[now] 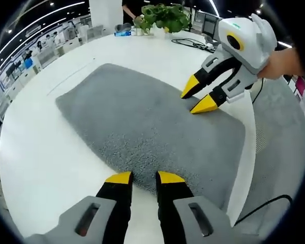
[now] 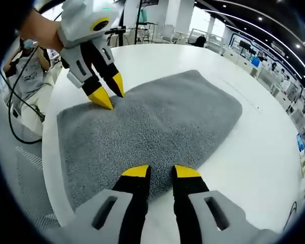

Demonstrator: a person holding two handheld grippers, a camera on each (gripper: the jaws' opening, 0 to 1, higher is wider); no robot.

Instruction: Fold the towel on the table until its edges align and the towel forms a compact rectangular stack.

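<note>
The grey towel [image 1: 147, 127] lies flat and unfolded on the white table [image 1: 46, 162], close to the table's edge — we judge it soft, light and limp with a grippy pile, so it should drape rather than hold shape, and we'd pinch it at the corners or along one short edge. In the left gripper view, the left gripper [image 1: 144, 177] sits at 6 o'clock with jaws a little apart, tips at the towel's near edge, holding nothing. The right gripper [image 2: 161, 171] looks the same in its own view at 6 o'clock — slightly apart, empty, over the opposite edge.
</note>
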